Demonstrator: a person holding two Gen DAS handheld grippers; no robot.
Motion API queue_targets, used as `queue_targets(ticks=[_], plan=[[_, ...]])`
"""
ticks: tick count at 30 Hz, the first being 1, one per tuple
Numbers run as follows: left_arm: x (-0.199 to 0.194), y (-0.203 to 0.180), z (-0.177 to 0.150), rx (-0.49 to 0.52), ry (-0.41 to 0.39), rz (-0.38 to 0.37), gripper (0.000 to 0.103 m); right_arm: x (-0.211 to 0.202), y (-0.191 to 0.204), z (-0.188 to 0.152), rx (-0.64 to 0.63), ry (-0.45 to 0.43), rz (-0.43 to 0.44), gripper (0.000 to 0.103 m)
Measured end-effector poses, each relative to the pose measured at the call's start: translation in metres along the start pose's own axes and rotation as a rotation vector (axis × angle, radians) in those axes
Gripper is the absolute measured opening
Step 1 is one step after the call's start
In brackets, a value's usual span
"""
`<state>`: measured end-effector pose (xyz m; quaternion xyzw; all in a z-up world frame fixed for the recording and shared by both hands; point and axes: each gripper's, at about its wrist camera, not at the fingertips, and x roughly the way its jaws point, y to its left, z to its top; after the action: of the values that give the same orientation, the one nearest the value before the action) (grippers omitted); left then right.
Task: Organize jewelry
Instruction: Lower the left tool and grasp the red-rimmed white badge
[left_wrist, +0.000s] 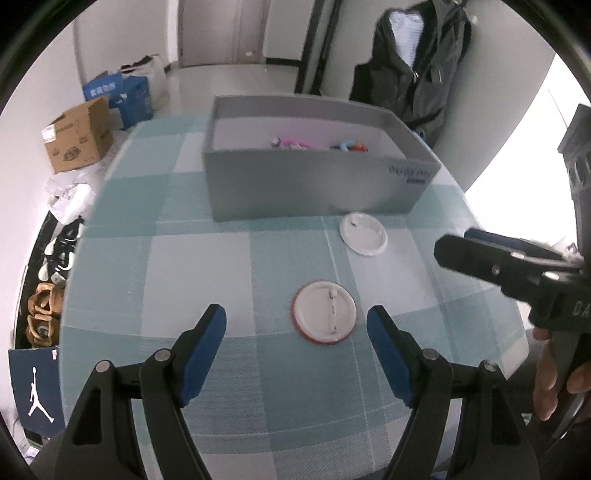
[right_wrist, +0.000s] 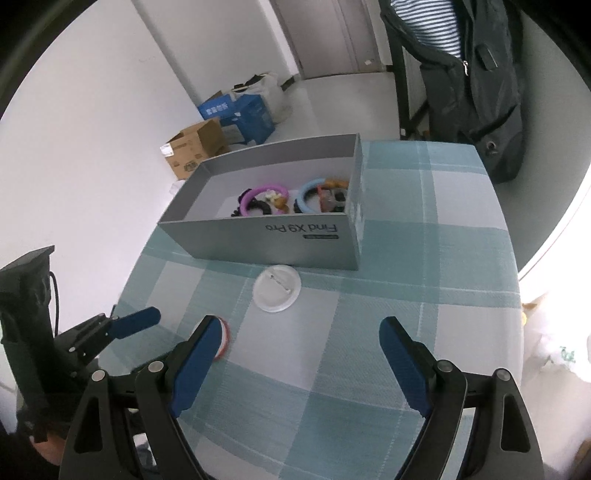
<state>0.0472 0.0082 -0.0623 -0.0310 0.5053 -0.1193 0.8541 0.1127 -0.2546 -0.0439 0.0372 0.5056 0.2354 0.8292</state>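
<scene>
Most of the sorting looks done. In the right wrist view, the grey box (right_wrist: 266, 236) at centre already holds a purple ring (right_wrist: 255, 195), a light blue ring (right_wrist: 306, 192) and a tangle of small dark and orange pieces. Two pin badges are left on the checked tablecloth (right_wrist: 424, 295), both lying back side up.

Left to right in the left wrist view: the left gripper (left_wrist: 297, 319) at lower centre has its jaws wide apart and empty, with the red-rimmed badge (left_wrist: 324, 313) lying on the cloth just ahead, toward its right pad. The white badge (left_wrist: 364, 234) sits right of centre, just before the box wall. The right gripper (left_wrist: 456, 245) enters from the right edge; its own view shows it spread open, holding nothing.

Both badge fronts are hidden. The small pieces in the box are too tangled to name. In the right wrist view a blue pad covers most of the red-rimmed badge.
</scene>
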Motion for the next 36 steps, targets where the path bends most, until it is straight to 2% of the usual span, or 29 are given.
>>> queue_targets(ticks=[3,10,17,18,19,21,30,36], plan=[[0.006,-0.007,-0.001,0.026,0.031,0.000,0.075,-0.001,-0.001,0.002,0.005,-0.008,0.001,0.087],[0.008,-0.026,0.001,0.126,0.035,0.099,0.075,-0.001,-0.003,0.004,0.018,-0.011,-0.003,0.087],[0.011,-0.021,0.002,0.134,0.049,0.087,0.073,-0.001,-0.004,0.004,0.025,-0.014,-0.010,0.087],[0.009,-0.020,0.001,0.135,0.047,0.088,0.067,0.000,-0.004,0.004,0.026,-0.012,-0.011,0.087],[0.011,-0.020,0.002,0.140,0.045,0.086,0.055,0.000,-0.003,0.004,0.026,-0.011,-0.014,0.087],[0.009,-0.021,0.004,0.151,0.039,0.074,0.038,0.001,-0.003,0.004,0.025,-0.006,-0.020,0.087],[0.010,-0.015,0.008,0.119,0.057,0.046,0.037,0.008,0.000,0.005,0.022,0.005,-0.028,0.087],[-0.002,-0.006,0.010,0.097,0.016,0.051,0.038,0.014,0.007,0.006,0.004,0.012,-0.052,0.087]])
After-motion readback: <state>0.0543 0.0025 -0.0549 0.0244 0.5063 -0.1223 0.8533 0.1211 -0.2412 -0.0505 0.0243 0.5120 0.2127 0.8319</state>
